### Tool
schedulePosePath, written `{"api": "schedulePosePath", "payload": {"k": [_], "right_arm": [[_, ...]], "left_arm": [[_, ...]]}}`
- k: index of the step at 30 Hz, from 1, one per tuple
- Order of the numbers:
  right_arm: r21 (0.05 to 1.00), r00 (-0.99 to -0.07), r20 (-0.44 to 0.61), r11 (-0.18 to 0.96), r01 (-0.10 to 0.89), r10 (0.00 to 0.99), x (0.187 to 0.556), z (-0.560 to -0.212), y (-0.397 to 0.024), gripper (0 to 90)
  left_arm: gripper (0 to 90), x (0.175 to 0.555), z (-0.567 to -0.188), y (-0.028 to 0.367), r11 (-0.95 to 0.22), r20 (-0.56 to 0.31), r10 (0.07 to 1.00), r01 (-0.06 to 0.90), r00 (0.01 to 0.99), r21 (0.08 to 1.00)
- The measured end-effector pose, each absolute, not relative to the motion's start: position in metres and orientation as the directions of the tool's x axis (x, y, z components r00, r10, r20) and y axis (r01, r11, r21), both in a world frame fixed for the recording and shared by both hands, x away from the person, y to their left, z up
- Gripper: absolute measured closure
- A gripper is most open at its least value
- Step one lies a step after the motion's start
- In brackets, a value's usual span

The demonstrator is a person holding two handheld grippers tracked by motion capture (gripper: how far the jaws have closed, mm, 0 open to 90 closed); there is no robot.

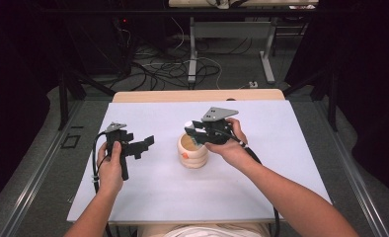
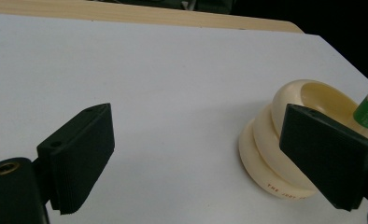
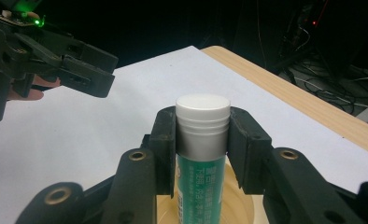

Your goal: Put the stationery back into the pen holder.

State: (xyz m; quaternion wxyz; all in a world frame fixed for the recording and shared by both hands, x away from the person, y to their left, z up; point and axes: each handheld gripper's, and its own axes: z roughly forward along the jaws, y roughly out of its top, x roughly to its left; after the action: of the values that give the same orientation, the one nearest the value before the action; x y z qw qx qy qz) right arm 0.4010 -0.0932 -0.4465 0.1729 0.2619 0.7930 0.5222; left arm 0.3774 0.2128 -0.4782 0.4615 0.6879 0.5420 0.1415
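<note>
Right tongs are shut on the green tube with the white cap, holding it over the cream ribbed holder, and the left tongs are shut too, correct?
Not quite: the left tongs are open and empty, as the left gripper view shows. The right tongs do clamp the green tube with the white cap over the cream ribbed holder.

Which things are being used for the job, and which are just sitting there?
In the job:
- green tube, clamped in the right claw
- cream holder, with the tube's lower end over its opening

Not in use:
- left claw, open and holding nothing
- white table
- cables on the floor
</note>
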Motion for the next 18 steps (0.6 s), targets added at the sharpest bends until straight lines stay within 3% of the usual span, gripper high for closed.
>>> {"api": "schedulePosePath", "payload": {"k": [18], "right_arm": [[0.889,-0.809,-0.003,0.371,0.267,0.587,0.406,-0.476,-0.077,64.9]], "left_arm": [[10.2,0.378,-0.479,0.212,0.016,-0.305,0.876,0.61,0.373,0.792]]}}
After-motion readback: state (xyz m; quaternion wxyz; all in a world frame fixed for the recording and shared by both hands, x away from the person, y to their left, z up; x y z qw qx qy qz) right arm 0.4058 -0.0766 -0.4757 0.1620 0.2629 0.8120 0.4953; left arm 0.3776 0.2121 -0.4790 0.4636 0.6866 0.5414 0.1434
